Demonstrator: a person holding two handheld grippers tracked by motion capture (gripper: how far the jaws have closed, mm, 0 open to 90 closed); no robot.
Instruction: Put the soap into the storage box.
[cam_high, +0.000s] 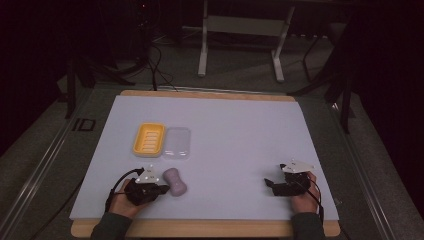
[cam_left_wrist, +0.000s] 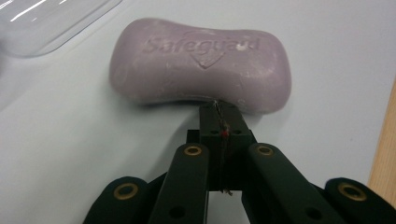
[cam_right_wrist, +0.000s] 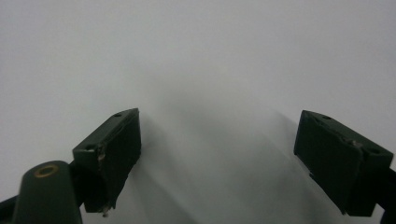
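**Colours on the bench**

The soap is pale purple with a raised brand word. The soap dish is yellow, ribbed inside; its lid is clear. The bench is pale lilac-white, edged in wood. Both grippers' jaws are black.

the right gripper has its two black jaws spread wide apart, with nothing between them, above the plain pale table surface.
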